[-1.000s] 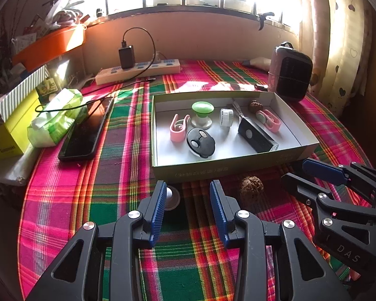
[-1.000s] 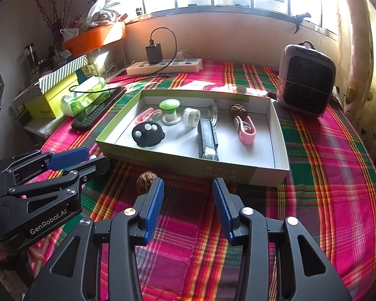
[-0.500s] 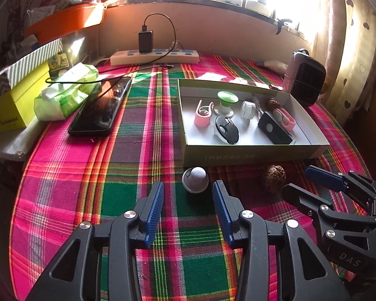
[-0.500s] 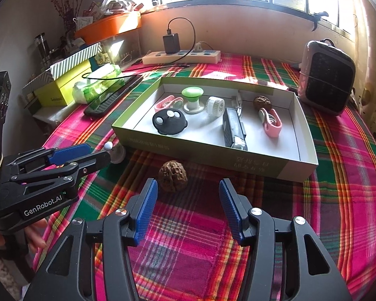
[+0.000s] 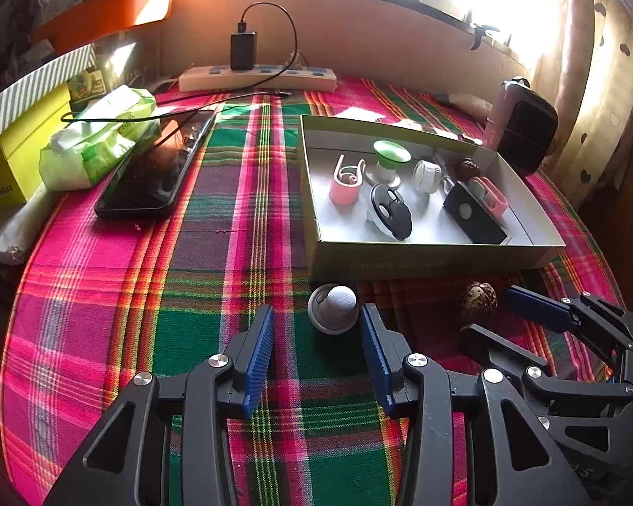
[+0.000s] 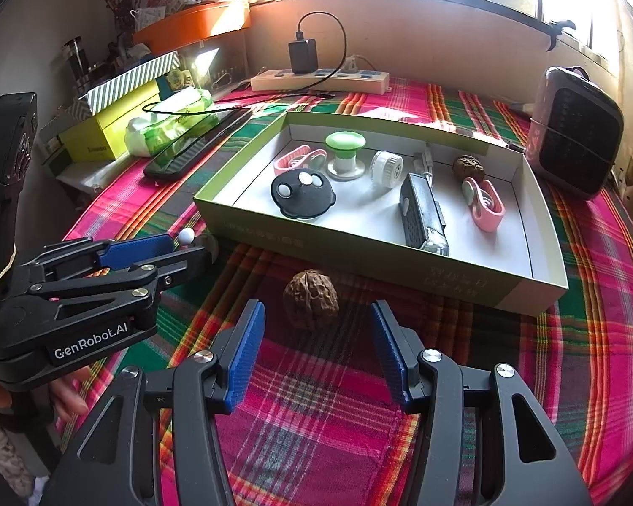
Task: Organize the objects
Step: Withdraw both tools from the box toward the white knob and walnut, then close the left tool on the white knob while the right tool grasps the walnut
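Walnut [image 6: 311,298] lies on the plaid worktop [image 6: 591,358] just ahead of the right tool [image 6: 316,348], whose jaws are spread and empty. White ball-topped knob [image 5: 333,308] sits just beyond the left tool [image 5: 316,350], likewise spread, touching neither pad. Behind both stands the open box [image 6: 358,248] of small items.

- The counter [image 5: 215,286] is covered by a plaid cloth of pink, green and purple.
- An open shallow box [image 6: 358,253] with green outer walls sits on it right of centre.
- In front of the box's near wall lie a walnut [image 6: 311,298] and, well to its left, a small white round piece with a ball-shaped top [image 5: 333,308].
- A dark phone [image 5: 156,173] lies on the left, a green tissue pack [image 5: 97,139] beside it.
- A white power strip [image 6: 320,80] runs along the back wall.
- A small dark heater [image 6: 576,130] stands at the right, near the box's far corner.
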